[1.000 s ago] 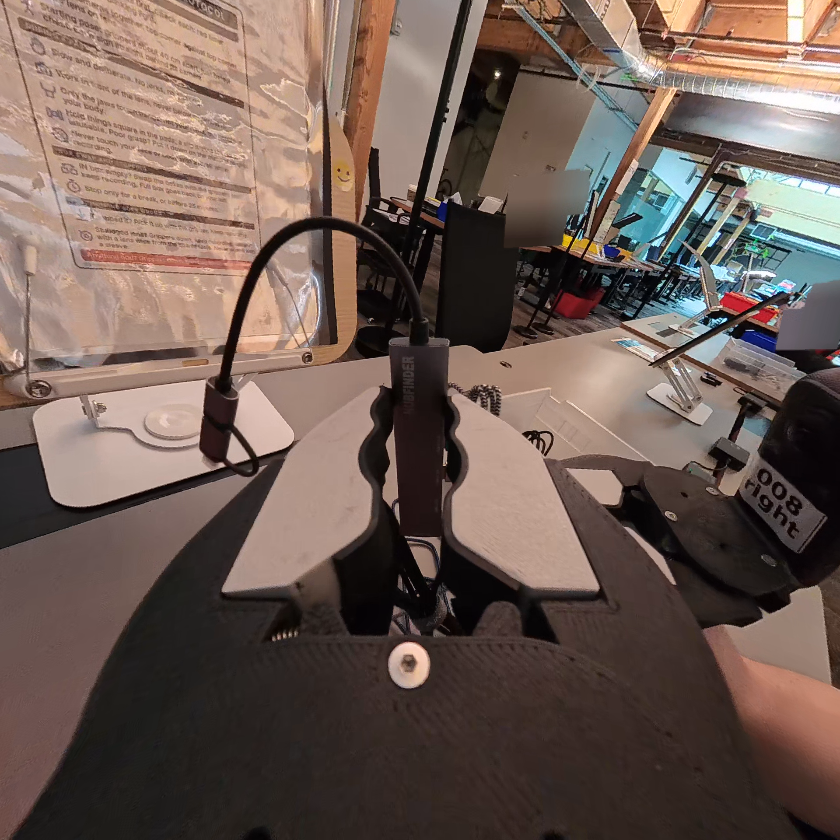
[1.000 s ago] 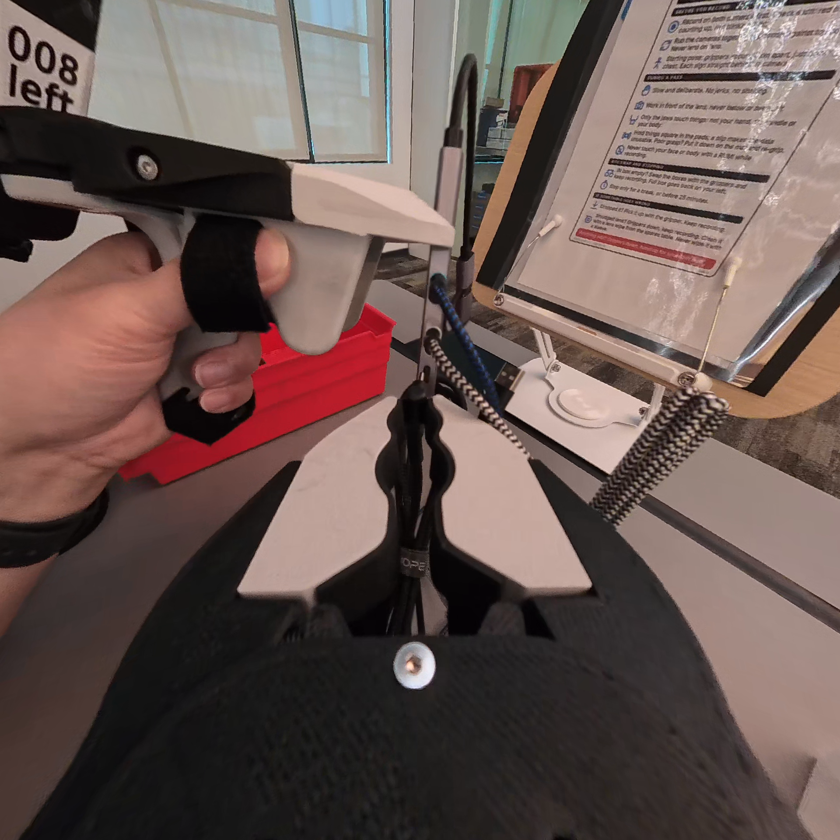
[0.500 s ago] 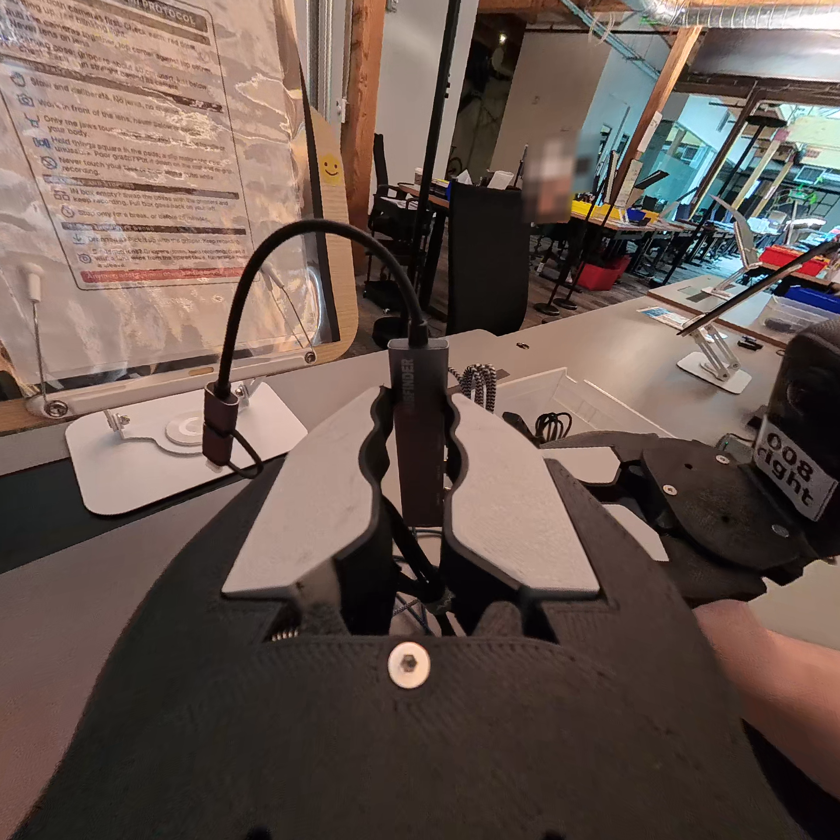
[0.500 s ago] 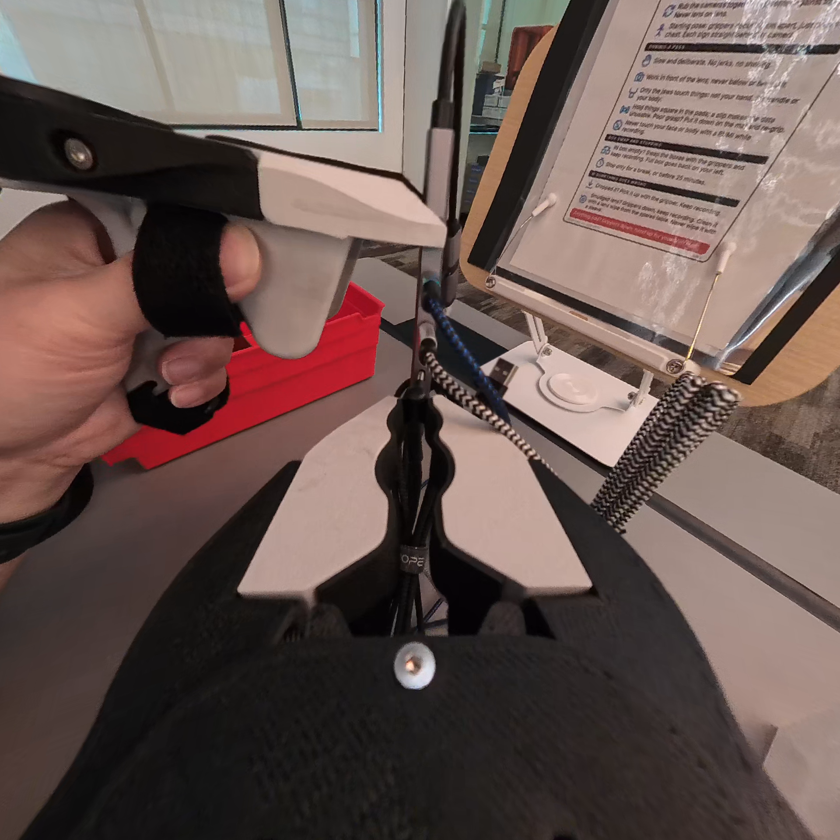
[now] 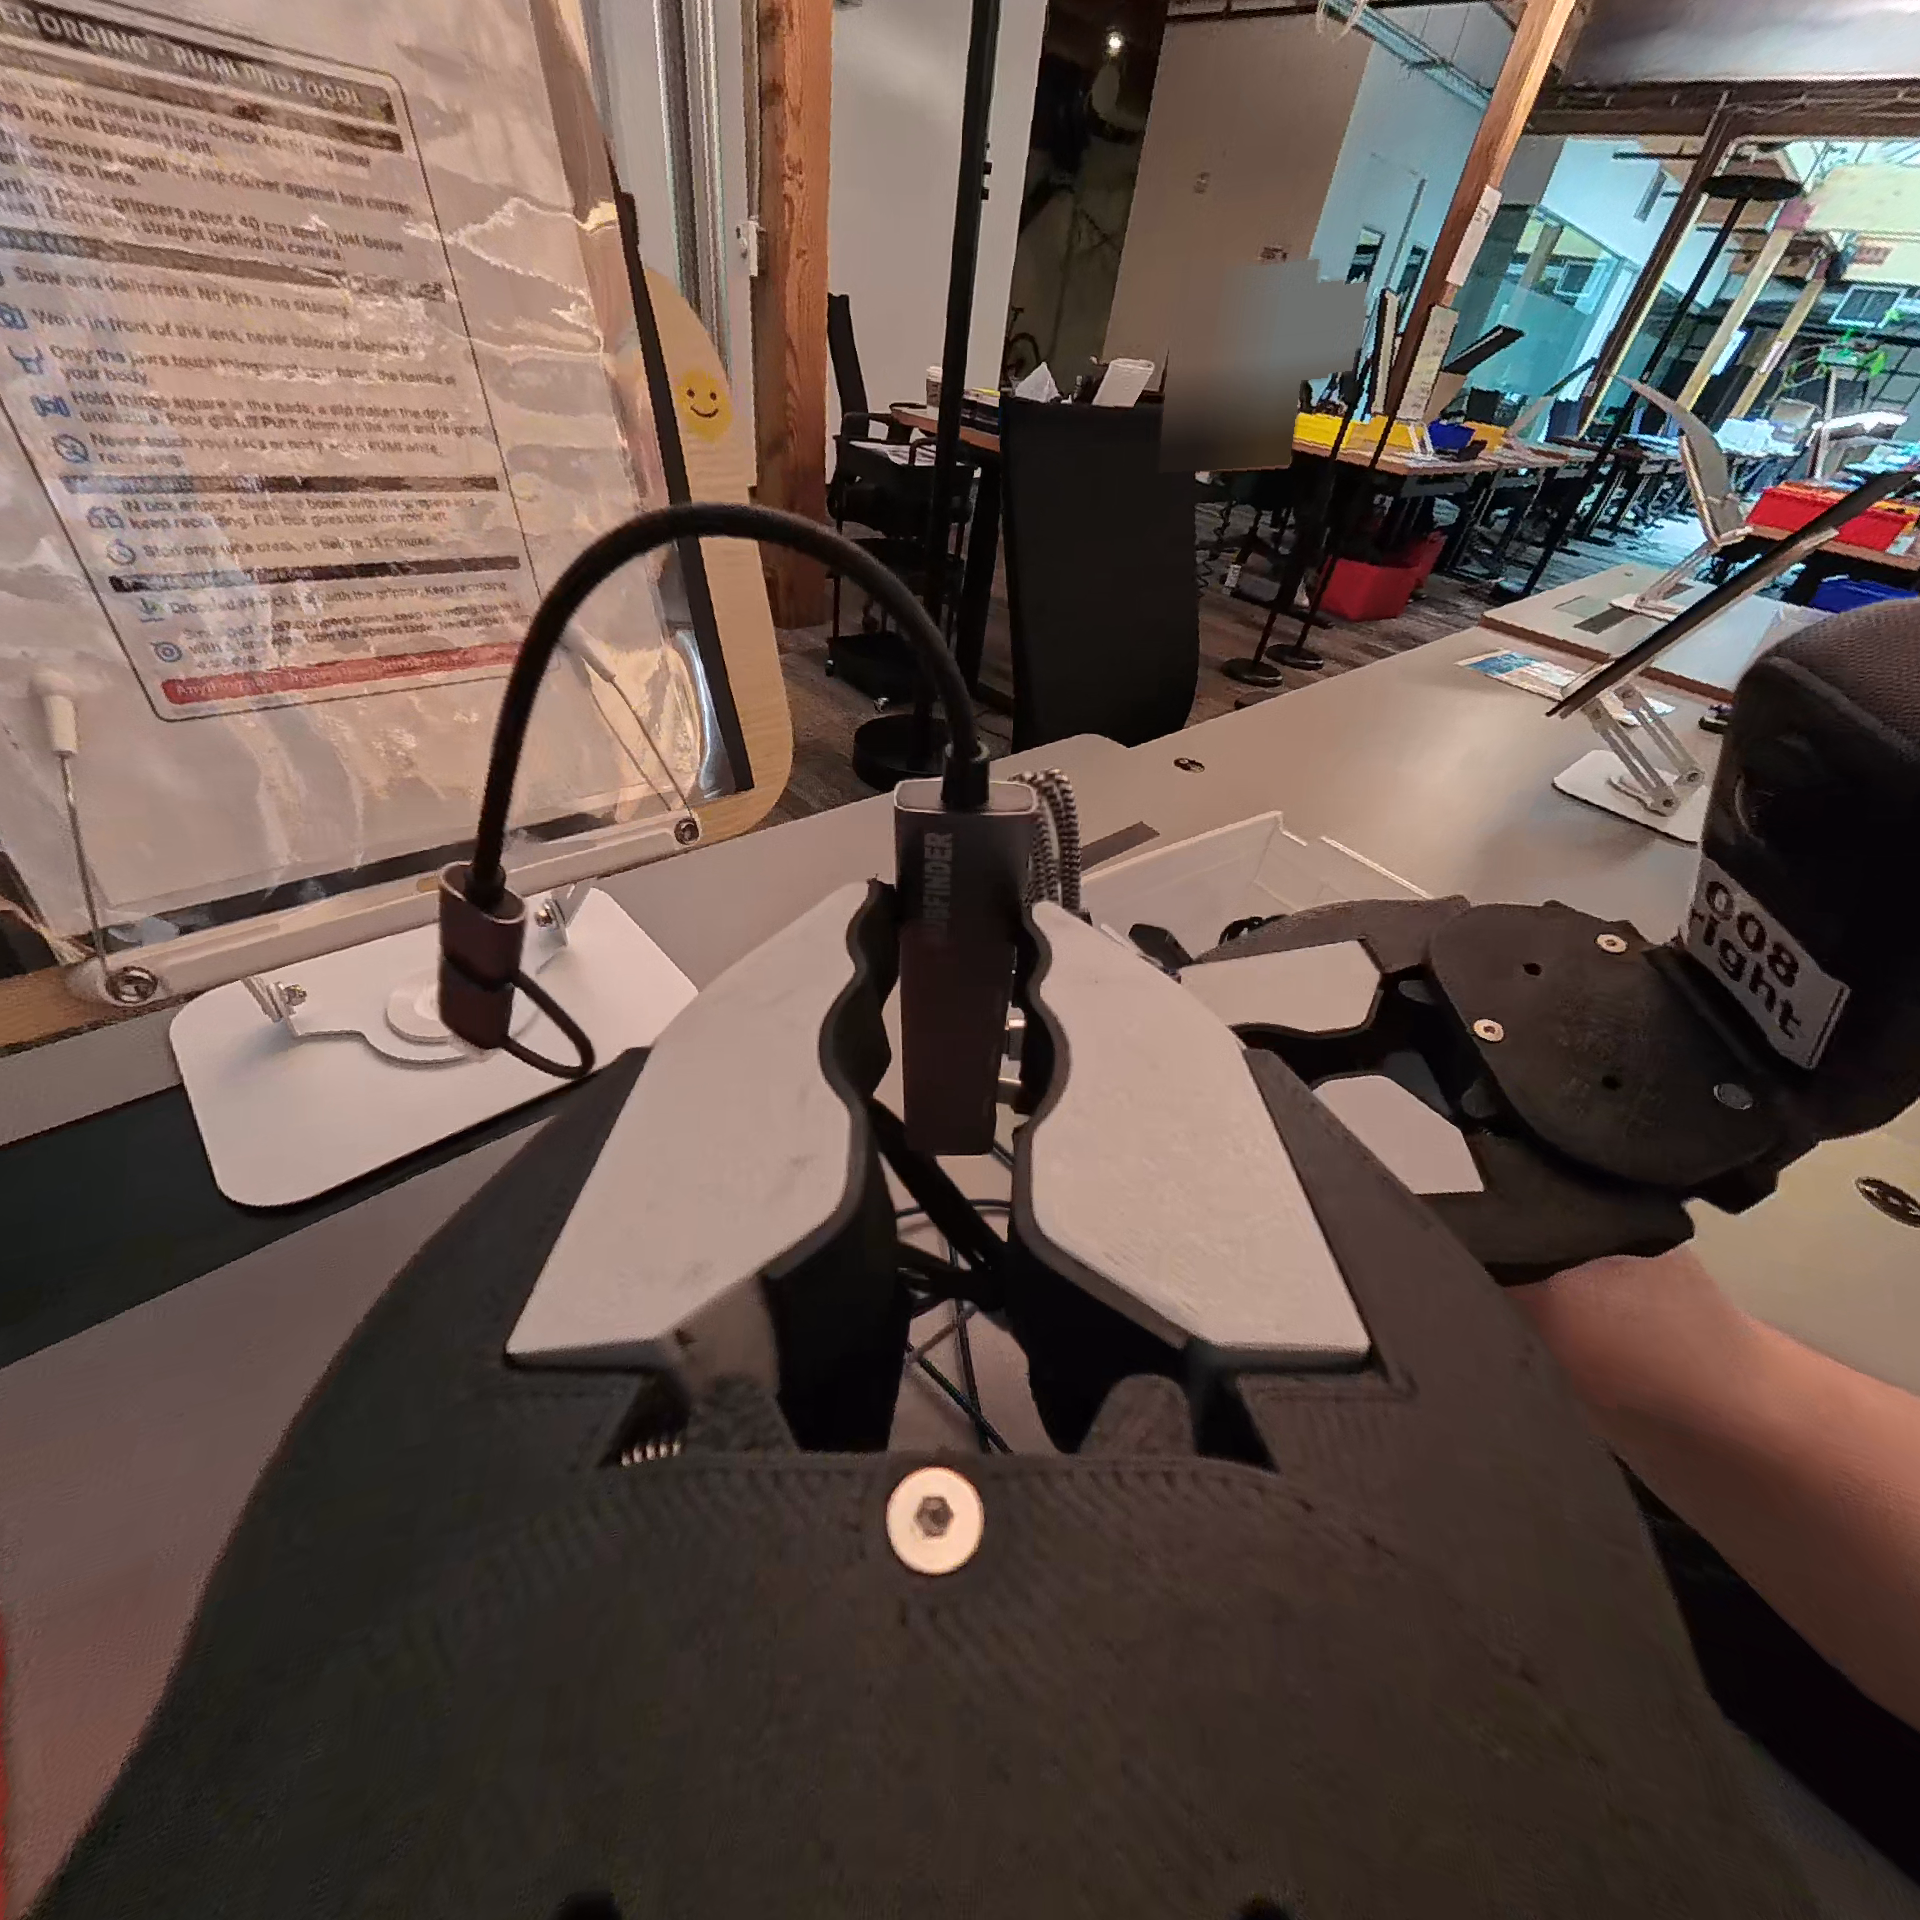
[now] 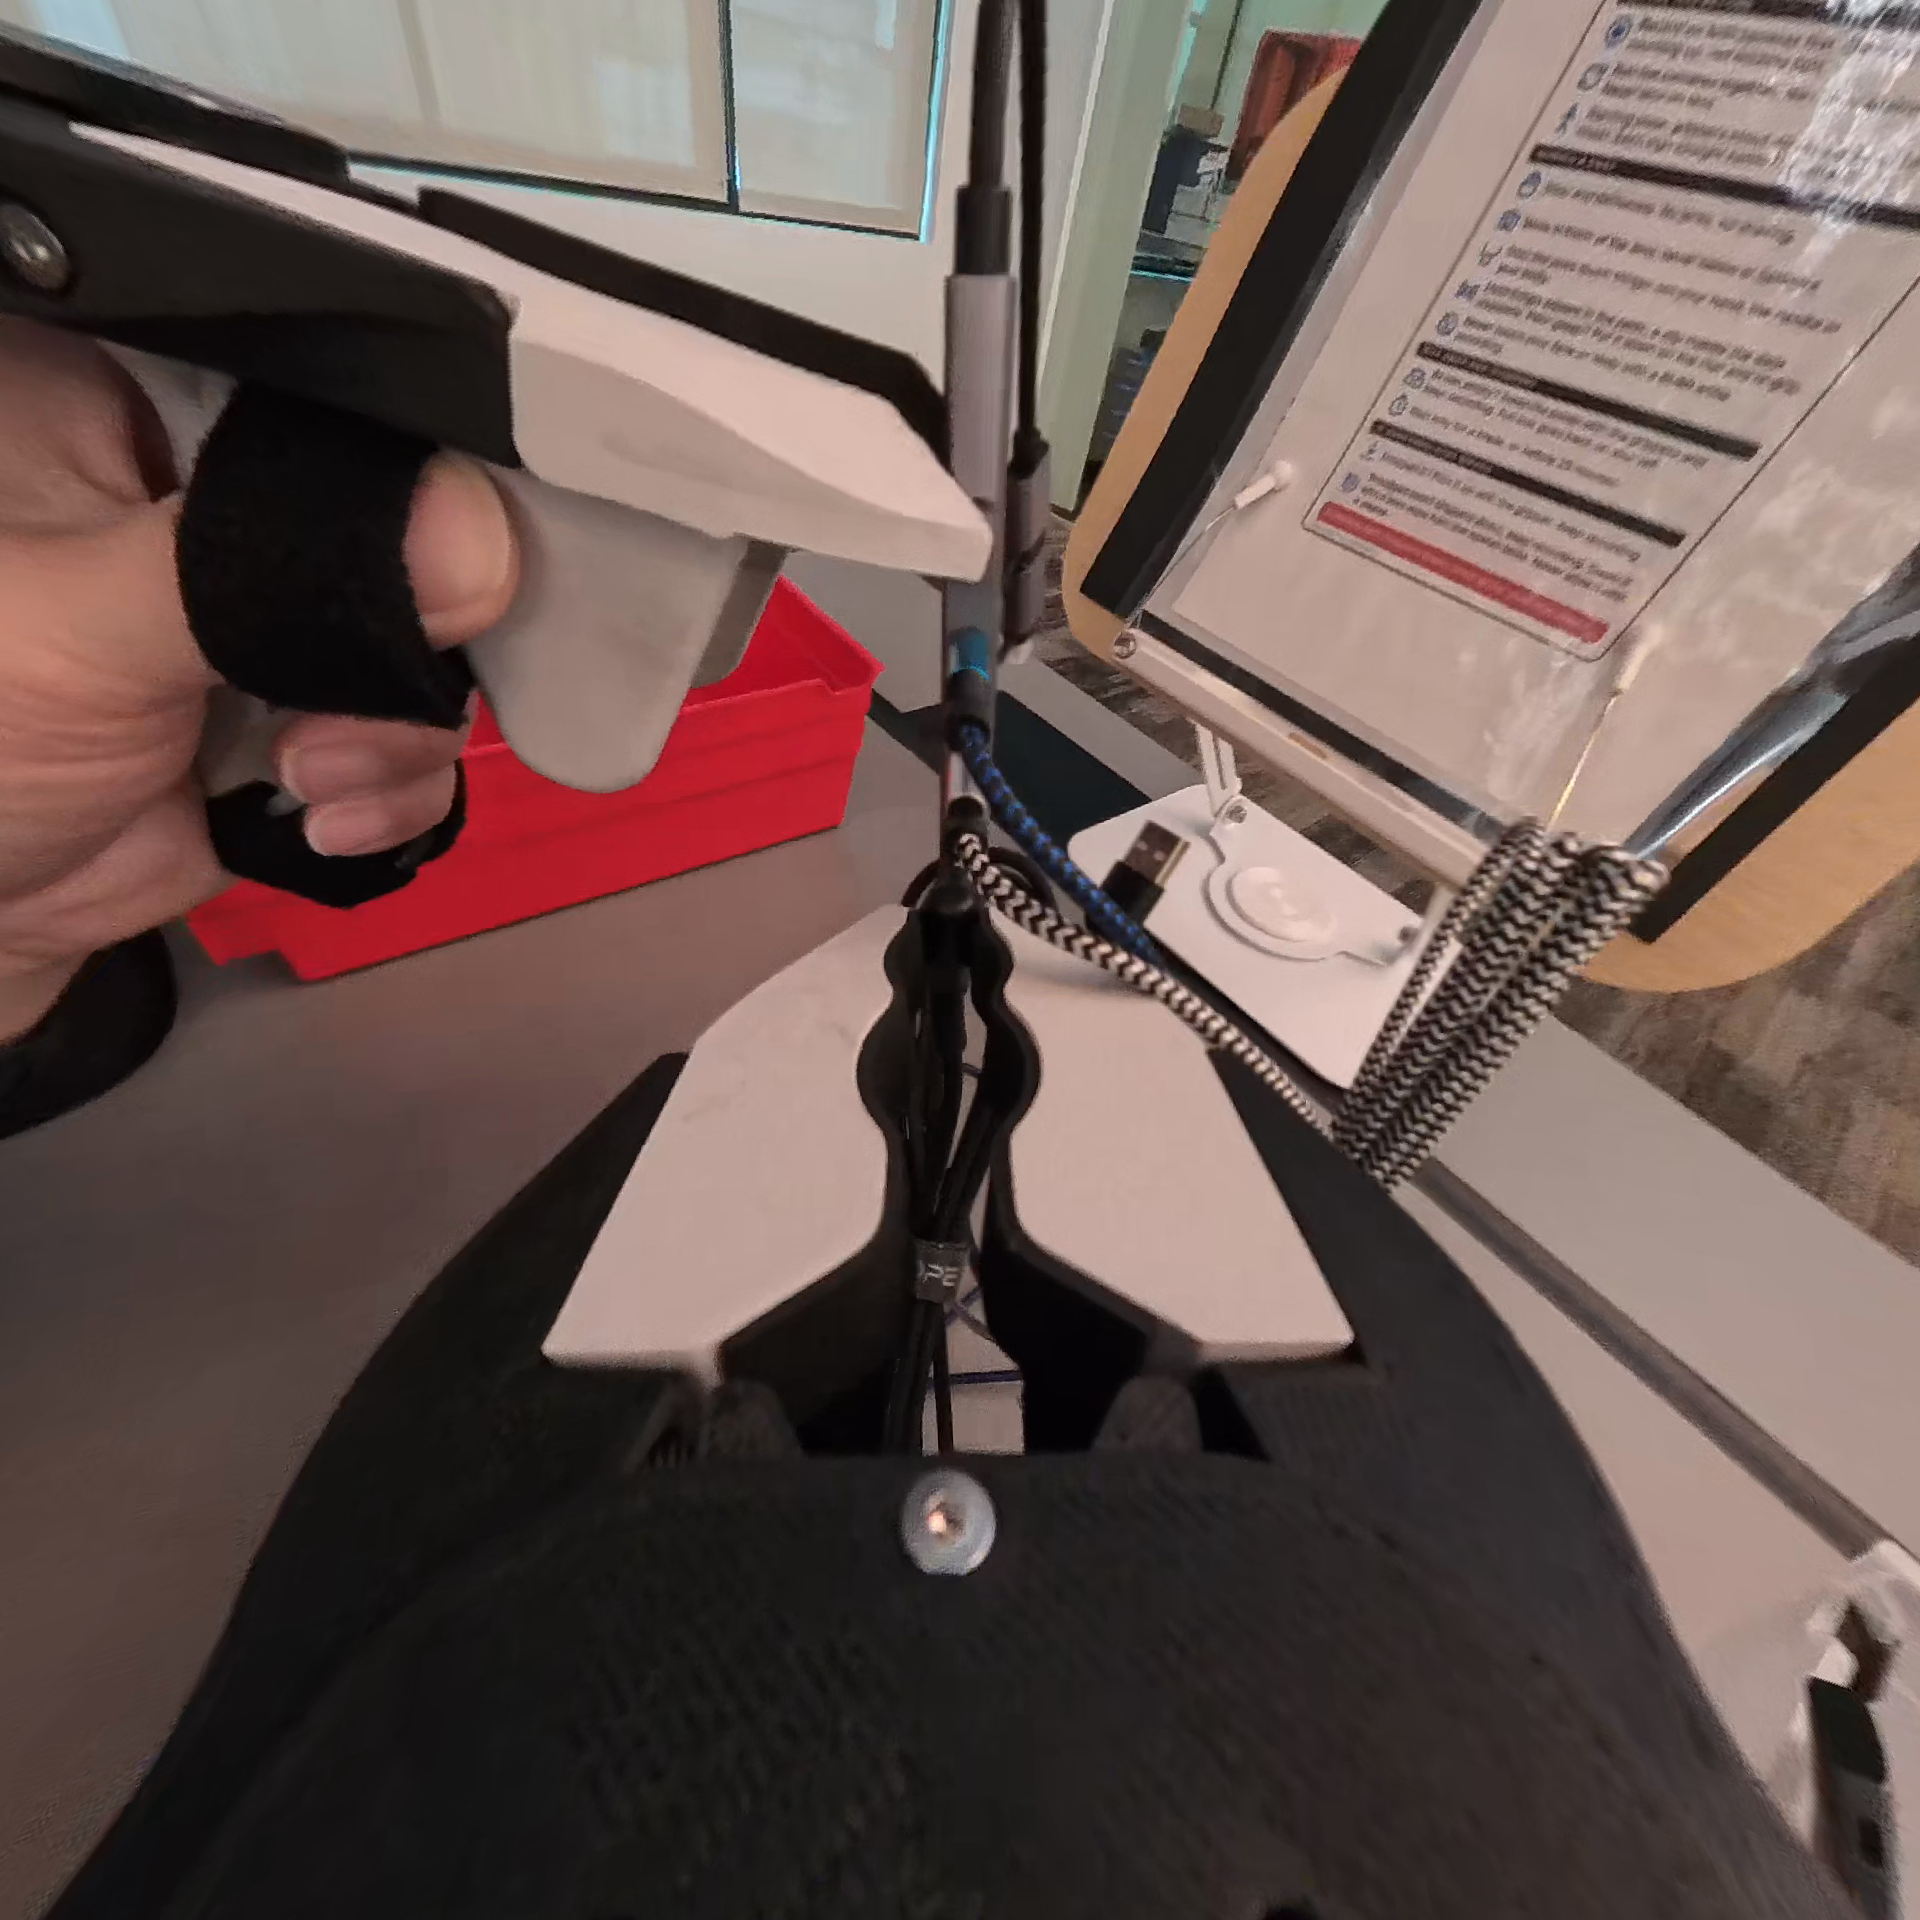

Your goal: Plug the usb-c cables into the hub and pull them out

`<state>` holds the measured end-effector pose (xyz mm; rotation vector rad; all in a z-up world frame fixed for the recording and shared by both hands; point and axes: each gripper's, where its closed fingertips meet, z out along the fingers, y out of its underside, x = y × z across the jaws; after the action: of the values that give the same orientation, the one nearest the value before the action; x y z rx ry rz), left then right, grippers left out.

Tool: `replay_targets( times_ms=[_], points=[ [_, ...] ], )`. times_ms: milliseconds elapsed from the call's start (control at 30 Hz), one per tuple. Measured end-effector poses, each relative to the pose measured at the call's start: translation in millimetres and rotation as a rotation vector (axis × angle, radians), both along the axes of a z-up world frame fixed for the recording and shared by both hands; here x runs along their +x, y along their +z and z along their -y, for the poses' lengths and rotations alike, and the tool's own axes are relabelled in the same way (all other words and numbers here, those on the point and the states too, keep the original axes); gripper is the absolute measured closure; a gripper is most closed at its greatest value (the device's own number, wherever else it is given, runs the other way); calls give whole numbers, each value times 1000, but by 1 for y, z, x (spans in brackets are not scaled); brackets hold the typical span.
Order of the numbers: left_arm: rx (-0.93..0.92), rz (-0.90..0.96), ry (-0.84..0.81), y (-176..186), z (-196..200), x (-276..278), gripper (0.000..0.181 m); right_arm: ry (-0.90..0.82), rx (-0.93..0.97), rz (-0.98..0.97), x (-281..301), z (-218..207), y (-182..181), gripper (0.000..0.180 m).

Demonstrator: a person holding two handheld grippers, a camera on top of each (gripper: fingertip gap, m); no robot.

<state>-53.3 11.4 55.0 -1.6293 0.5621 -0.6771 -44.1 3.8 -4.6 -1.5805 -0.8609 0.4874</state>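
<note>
left claw (image 5: 951, 1023) grips hub (image 5: 951, 977) | right claw (image 6: 951, 997) pinches black cable (image 6: 940, 1195)

Both grippers, left gripper (image 5: 951, 1023) and right gripper (image 6: 954, 961), fingers nearly closed, tips close together.

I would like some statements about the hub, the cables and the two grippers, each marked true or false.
1. The left gripper is shut on the hub. True.
2. The hub lies flat on the table. False: it is held upright, above the table.
3. The right gripper is open and empty. False: it is shut on a black cable.
4. A blue braided cable hangs from the hub's lower part. True.
5. The bin behind the left gripper is green. False: it is red.
6. The hub's own short black cable arches over and ends in a dark connector. True.
</note>
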Motion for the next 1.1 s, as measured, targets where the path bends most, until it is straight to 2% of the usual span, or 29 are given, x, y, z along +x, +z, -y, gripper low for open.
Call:
replay_targets(
  times_ms=[233, 433, 567, 667, 700, 733, 800, 900, 1000, 1100],
  points=[
    [84, -112, 0, 3, 9, 9, 159, 23, -26, 28, 6, 0, 1, 172],
    [76, -92, -48, 6, 16, 11, 159, 77, 79, 77, 6, 4, 4, 172],
    [52, -59, -96, 7, 18, 10, 159, 48, 77, 29, 6, 0, 5, 172],
    [83, -102, -102, 9, 23, 11, 159, 99, 100, -6, 3, 3, 6, 172],
    [97, -100, -118, 12, 27, 12, 160, 88, 115, -24, 5, 2, 9, 172],
    [109, -59, -179, 18, 36, 16, 181, 70, 127, -47, 8, 0, 12, 172],
    [58, 68, -328, 30, 53, 29, 181, 109, 156, -132, 7, 4, 21, 172],
    [124, -12, -182, 27, 34, 19, 181, 135, 174, -154, 4, 9, 22, 172],
    [183, -37, -166, 25, 36, 16, 181, 196, 173, -243, -5, 19, 18, 172],
    [159, -115, -125, 12, 35, 7, 181, 270, -4, -345, -16, 19, 3, 172]
  ],
)
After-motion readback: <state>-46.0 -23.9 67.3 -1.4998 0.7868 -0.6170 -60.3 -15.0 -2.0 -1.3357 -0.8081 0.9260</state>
